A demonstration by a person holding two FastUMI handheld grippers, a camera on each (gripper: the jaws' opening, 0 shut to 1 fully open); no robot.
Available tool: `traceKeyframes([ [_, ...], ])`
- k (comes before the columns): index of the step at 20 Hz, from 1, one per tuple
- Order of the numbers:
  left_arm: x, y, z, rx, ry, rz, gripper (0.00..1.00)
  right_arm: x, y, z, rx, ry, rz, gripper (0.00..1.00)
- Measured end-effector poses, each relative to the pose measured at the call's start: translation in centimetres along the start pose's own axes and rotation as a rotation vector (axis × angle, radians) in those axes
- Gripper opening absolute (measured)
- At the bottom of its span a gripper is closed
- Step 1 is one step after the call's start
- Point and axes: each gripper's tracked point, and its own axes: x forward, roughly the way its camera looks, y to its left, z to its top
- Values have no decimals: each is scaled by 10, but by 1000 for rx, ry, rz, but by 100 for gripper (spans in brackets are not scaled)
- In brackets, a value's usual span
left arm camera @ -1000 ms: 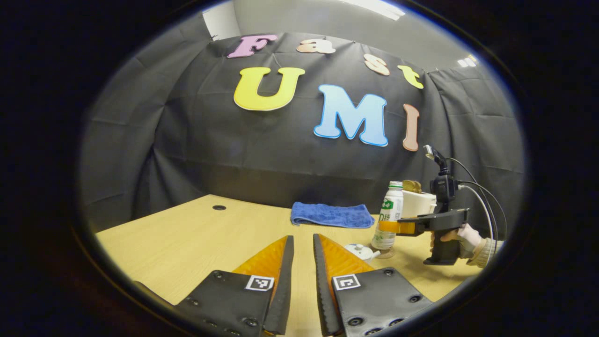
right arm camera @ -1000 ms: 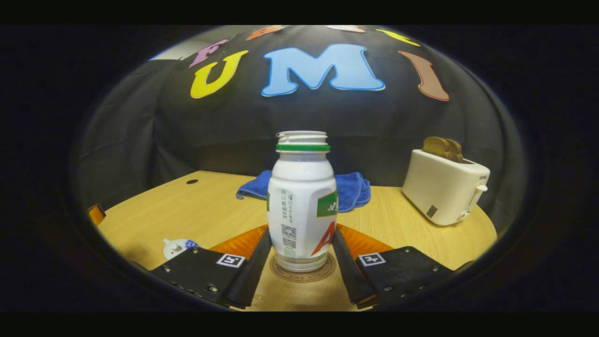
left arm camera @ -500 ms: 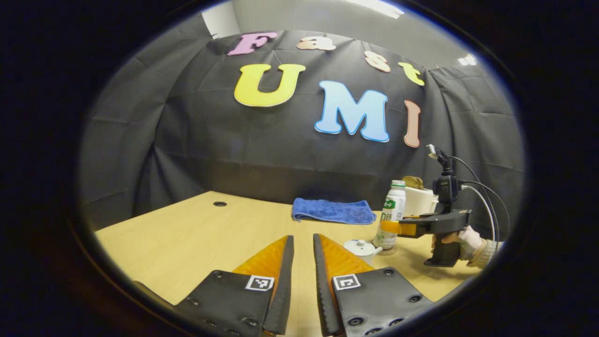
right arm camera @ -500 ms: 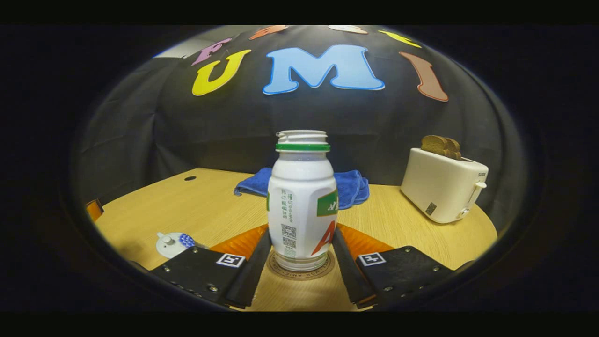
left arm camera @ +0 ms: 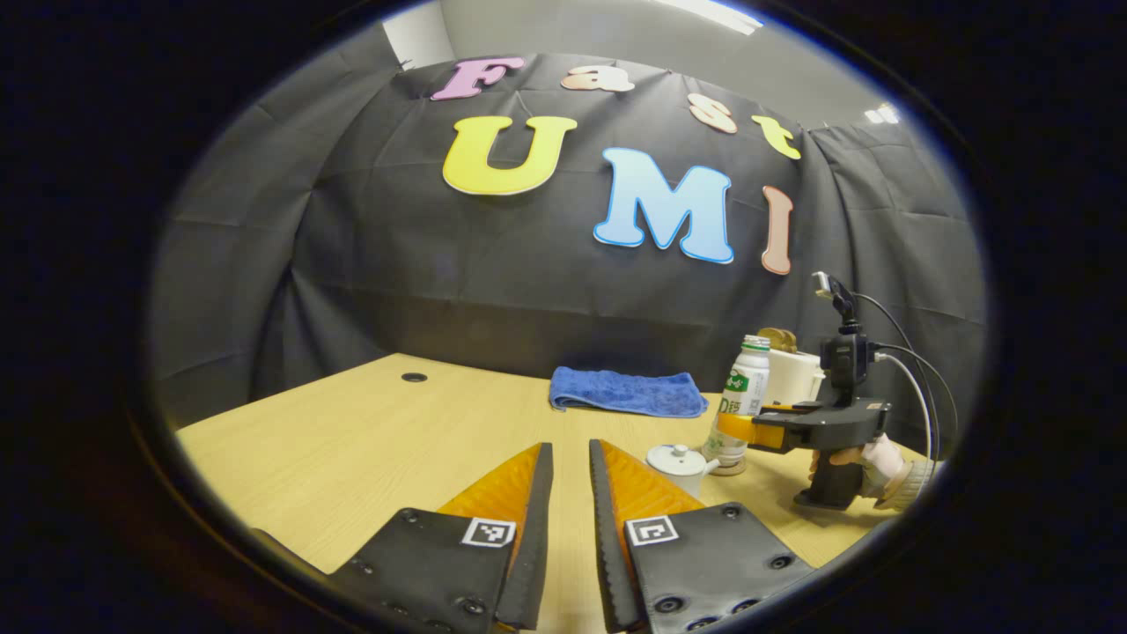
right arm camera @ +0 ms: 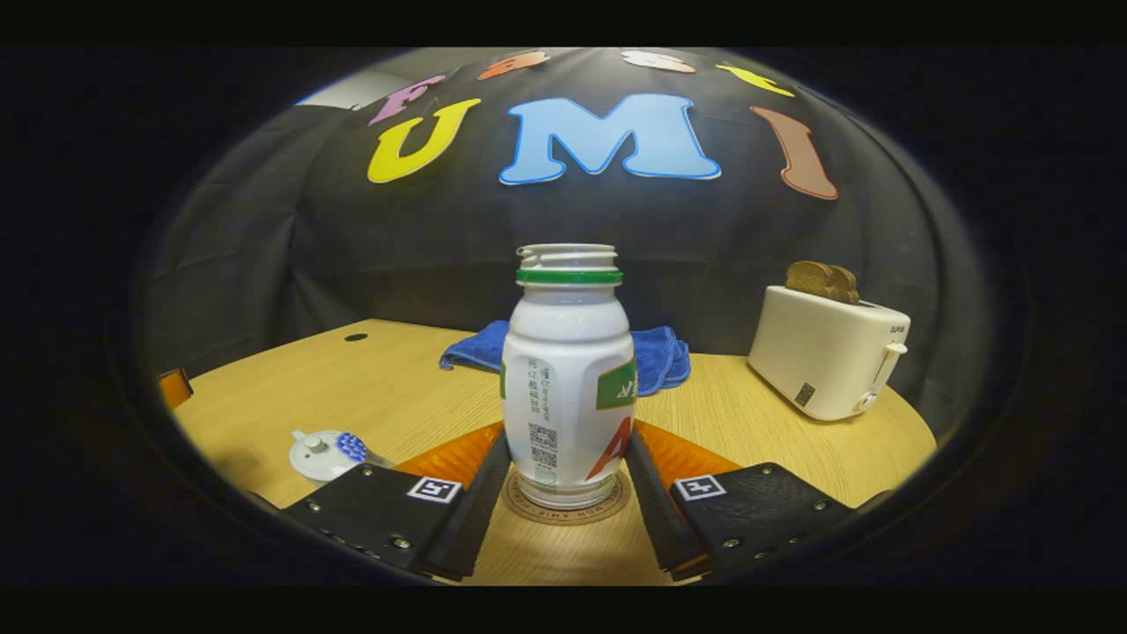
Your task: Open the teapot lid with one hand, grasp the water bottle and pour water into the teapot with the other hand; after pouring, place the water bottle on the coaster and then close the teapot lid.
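Observation:
The white water bottle (right arm camera: 568,387), cap off, stands upright on the round coaster (right arm camera: 607,508). My right gripper (right arm camera: 568,453) is shut on its lower body, one finger on each side. In the left gripper view the same bottle (left arm camera: 740,401) stands right of centre, with the right gripper (left arm camera: 735,429) around it and a hand (left arm camera: 880,458) on the handle. The small white teapot (left arm camera: 676,464) sits just left of the bottle with its lid on; it shows again as the teapot (right arm camera: 324,449) at lower left. My left gripper (left arm camera: 570,451) hovers over the table short of the teapot, open by a narrow gap and holding nothing.
A folded blue cloth (left arm camera: 627,394) lies at the back of the wooden table (left arm camera: 352,440). A white toaster (right arm camera: 823,352) with bread in its slots stands at the right. A small round hole (left arm camera: 413,377) is in the tabletop at the far left.
My left gripper has drawn back and up a little, so the teapot shows more fully in both views. The right gripper has stayed on the bottle, tilting slightly.

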Motion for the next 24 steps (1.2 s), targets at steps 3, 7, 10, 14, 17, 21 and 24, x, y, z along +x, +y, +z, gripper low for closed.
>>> traceKeyframes([
  [3, -1, 3, -1, -9, 4, 5, 38, 0, 1, 1, 1, 1, -5, 74],
  [7, -1, 3, -1, -10, 2, 6, 37, -1, 1, 0, 11, 0, -5, 73],
  [10, 0, 3, 0, -12, 1, 2, 37, -1, 2, 1, -3, 2, -8, 75],
  [14, -1, 1, -2, -21, 5, -3, 38, 0, 3, -6, -20, 21, -6, 81],
  [17, -1, 3, -3, -19, 6, 1, 38, 1, 4, -10, -19, 30, -1, 98],
  [21, -1, 2, -4, -20, 8, 0, 38, -1, 5, -8, -24, 23, 0, 98],
  [24, -2, -1, 0, -15, 1, -3, 37, -6, 4, 0, -30, 0, -11, 98],
])
